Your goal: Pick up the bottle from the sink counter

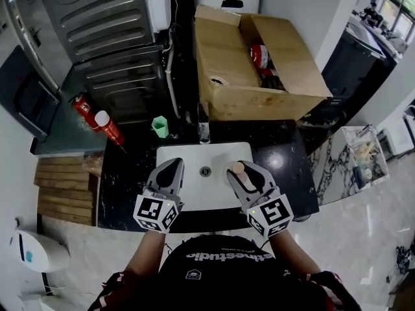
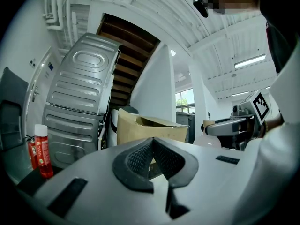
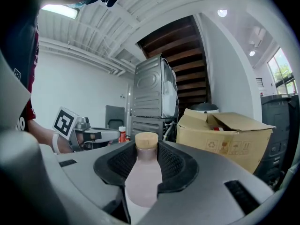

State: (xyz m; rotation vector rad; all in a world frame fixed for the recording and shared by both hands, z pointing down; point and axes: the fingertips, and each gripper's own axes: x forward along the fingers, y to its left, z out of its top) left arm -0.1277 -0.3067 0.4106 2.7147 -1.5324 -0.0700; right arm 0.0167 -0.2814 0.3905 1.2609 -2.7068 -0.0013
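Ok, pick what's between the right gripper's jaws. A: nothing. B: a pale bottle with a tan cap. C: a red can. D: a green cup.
B: the right gripper view shows the pale, tan-capped bottle standing upright between the jaws of the right gripper, with the pads against its sides.

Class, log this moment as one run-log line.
right gripper: shut on pale pink bottle with beige cap | left gripper: shut, empty | location: over white sink
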